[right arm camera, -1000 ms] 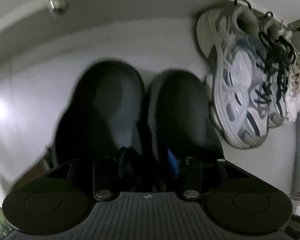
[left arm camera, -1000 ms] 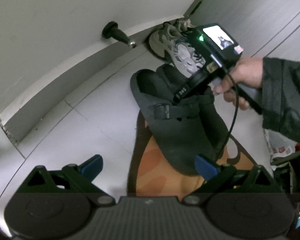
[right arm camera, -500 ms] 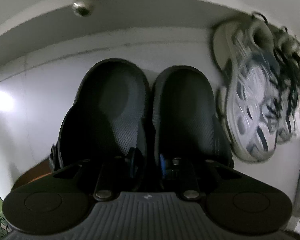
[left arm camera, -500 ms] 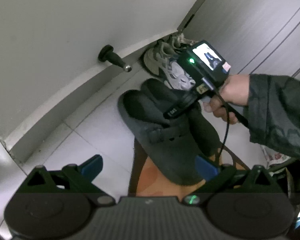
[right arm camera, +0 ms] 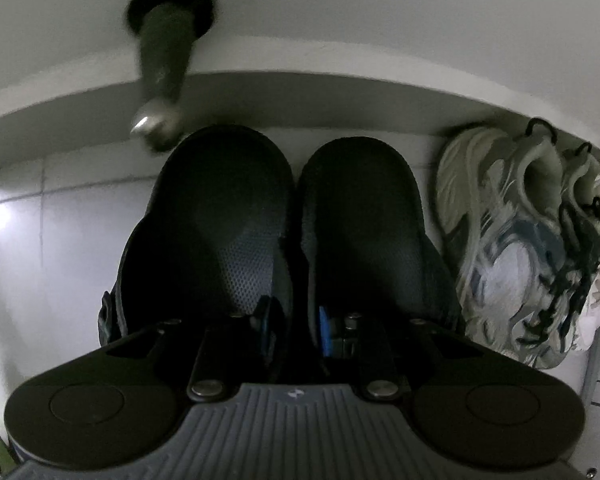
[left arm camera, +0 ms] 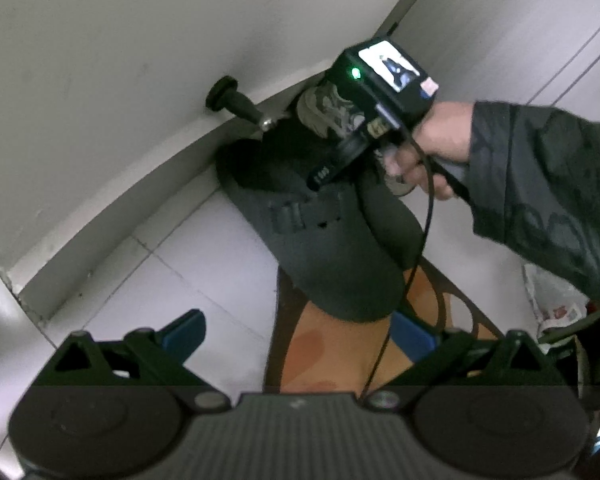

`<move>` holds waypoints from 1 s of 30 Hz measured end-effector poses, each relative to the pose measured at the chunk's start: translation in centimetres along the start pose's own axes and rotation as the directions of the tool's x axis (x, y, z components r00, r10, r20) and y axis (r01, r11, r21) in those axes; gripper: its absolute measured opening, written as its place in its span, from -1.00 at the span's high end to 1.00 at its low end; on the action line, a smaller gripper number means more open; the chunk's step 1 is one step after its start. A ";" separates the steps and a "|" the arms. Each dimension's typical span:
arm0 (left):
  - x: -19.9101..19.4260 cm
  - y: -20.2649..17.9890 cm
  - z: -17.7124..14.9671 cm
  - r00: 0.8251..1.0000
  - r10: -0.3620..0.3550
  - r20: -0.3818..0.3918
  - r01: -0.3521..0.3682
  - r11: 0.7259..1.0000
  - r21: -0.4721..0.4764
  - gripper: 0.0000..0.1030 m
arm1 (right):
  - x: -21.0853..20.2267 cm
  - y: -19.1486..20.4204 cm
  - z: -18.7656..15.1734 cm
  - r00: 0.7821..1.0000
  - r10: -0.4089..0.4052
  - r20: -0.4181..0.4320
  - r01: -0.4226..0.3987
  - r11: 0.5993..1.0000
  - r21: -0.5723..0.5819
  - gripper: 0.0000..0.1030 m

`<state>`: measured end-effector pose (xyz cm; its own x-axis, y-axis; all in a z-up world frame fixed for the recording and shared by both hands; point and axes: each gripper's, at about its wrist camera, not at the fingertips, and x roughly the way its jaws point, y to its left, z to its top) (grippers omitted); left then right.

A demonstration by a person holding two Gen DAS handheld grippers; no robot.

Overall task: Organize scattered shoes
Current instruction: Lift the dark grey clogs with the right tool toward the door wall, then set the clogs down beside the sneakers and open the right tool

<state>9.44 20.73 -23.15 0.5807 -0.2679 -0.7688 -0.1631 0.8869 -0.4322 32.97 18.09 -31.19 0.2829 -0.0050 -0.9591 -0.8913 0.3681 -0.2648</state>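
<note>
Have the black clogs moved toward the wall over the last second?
Yes. In the right wrist view the black clogs, pinched together by the right gripper, now have their heels near the baseboard beside the doorstop.

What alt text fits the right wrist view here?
The right tool is shut on the touching inner walls of two black clogs, heels toward the baseboard. Grey-white sneakers sit beside them on the right, and a doorstop juts from the wall above.
</note>
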 end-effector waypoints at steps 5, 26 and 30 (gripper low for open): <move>0.4 0.3 0.0 1.000 0.013 -0.017 -0.014 1.000 -0.023 -0.94 | 0.4 0.5 0.3 0.999 -0.028 0.018 0.029 0.999 -0.039 0.51; 1.6 -3.0 -1.5 0.997 0.006 -0.076 0.012 0.974 0.227 -0.94 | -10.7 -4.4 -11.2 0.995 -0.013 0.098 -0.031 0.901 0.434 -0.22; 1.5 -3.8 -2.6 0.996 -0.008 -0.094 0.032 0.967 0.254 -0.94 | -11.4 -4.5 -15.6 0.995 -0.034 0.097 -0.018 0.873 0.488 -0.22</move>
<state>8.89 15.98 -23.86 0.5049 -0.3093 -0.8059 0.0637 0.9444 -0.3226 28.20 2.00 -20.66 0.3459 0.0724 -0.9355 -0.6098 0.7751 -0.1655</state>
